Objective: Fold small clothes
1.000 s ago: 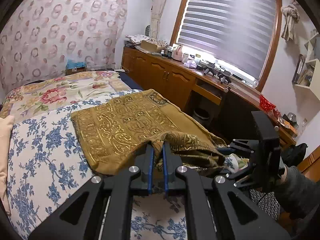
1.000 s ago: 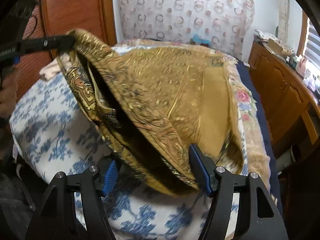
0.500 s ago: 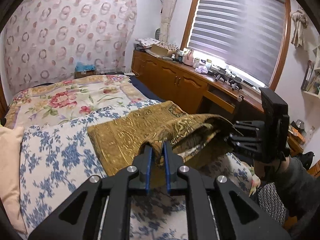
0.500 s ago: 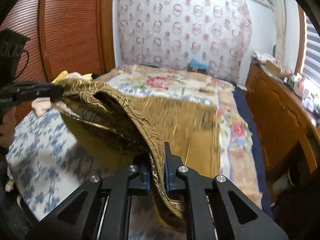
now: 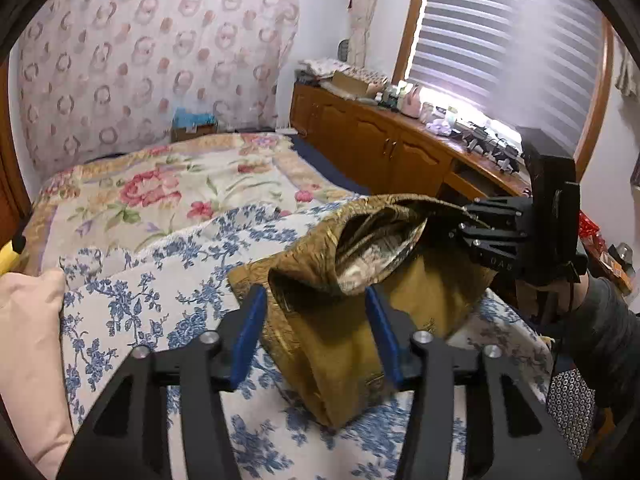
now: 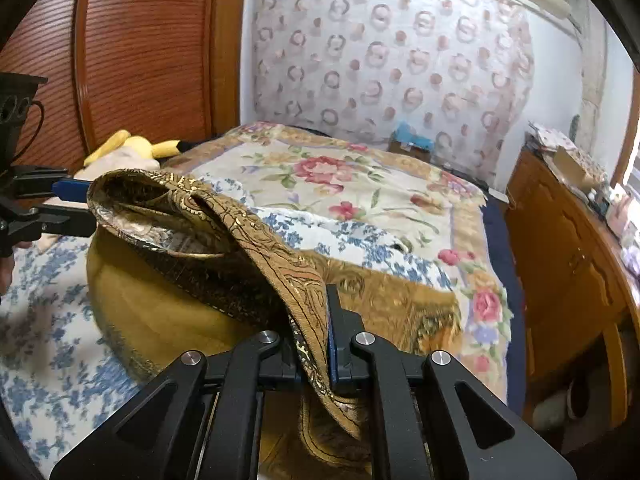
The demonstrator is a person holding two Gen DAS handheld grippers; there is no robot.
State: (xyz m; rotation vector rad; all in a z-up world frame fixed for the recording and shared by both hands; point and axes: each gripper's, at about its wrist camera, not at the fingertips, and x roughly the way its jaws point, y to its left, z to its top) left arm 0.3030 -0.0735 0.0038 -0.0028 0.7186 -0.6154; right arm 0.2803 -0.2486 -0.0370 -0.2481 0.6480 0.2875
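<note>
Cloth: gold brocade garment (image 5: 348, 320) on the blue-floral quilt (image 5: 132, 312), near edge raised and curling back over the flat part
Left gripper (image 5: 316, 332): jaws have sprung apart since 0.5 s ago, cloth loose between them
Right gripper (image 6: 320, 344): jaws still clenched on the garment's hem, holding it up
Meaning: left corner released, so the fold looks half laid; right corner likely goes down next
Beyond: floral bedspread (image 6: 352, 184), wooden cabinets (image 5: 380, 152)
</note>
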